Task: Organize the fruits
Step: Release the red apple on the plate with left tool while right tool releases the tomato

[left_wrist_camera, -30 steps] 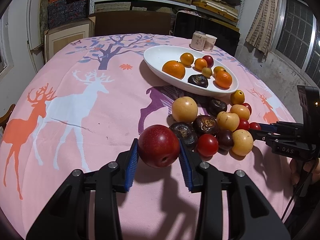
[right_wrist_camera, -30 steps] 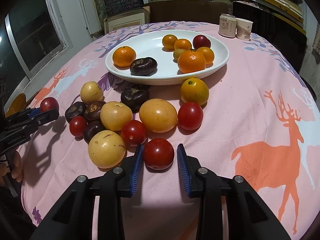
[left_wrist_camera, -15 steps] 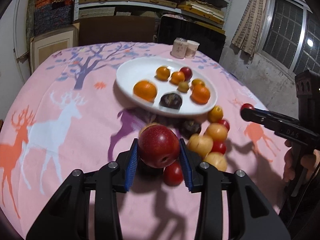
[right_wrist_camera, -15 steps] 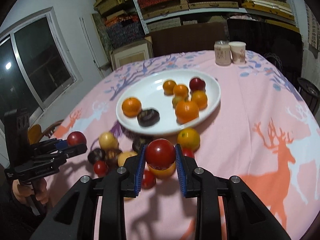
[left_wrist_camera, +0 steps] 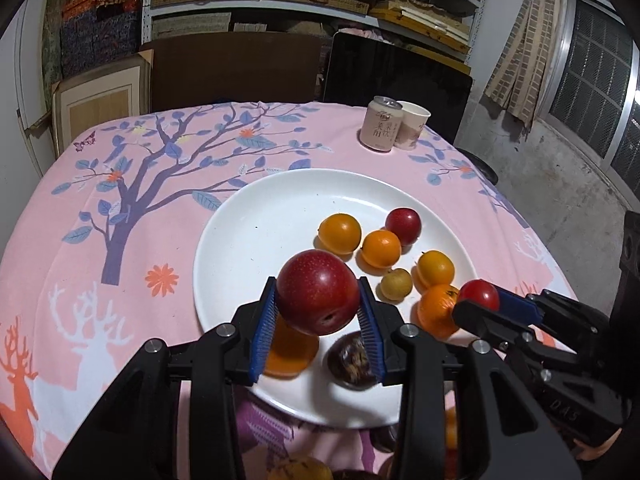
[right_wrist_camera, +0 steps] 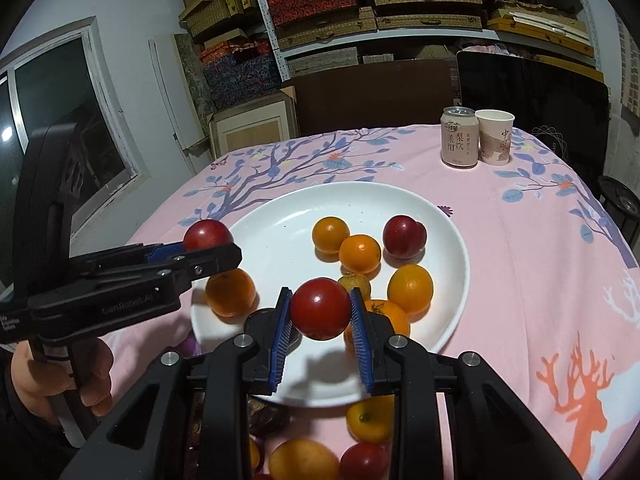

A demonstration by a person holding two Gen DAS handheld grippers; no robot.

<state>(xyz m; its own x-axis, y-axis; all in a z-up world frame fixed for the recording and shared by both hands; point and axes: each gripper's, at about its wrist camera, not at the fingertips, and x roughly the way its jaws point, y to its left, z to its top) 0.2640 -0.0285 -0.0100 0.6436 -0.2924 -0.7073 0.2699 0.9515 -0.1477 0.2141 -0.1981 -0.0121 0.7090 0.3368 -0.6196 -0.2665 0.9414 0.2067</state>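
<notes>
White plate (left_wrist_camera: 224,248) holds several orange citrus, one red plum (left_wrist_camera: 403,226) at the far side, a small yellowish fruit (left_wrist_camera: 396,284) and a dark wrinkled fruit (left_wrist_camera: 352,364) near the front rim. My left gripper (left_wrist_camera: 318,312) pinches a big red plum (left_wrist_camera: 318,298) above the plate's front half; my right gripper (right_wrist_camera: 320,320) pinches a red tomato (right_wrist_camera: 320,308), also over the plate. Pink tablecloth (left_wrist_camera: 120,240) with tree and deer print; can (right_wrist_camera: 459,138) and paper cup (right_wrist_camera: 494,136) just beside each other at the far edge. Shelves (right_wrist_camera: 400,0) of woven boxes behind. Only the right wrist view shows loose fruit (right_wrist_camera: 370,420) on the cloth in front of the plate, plus my left hand (right_wrist_camera: 60,376) on its handle
</notes>
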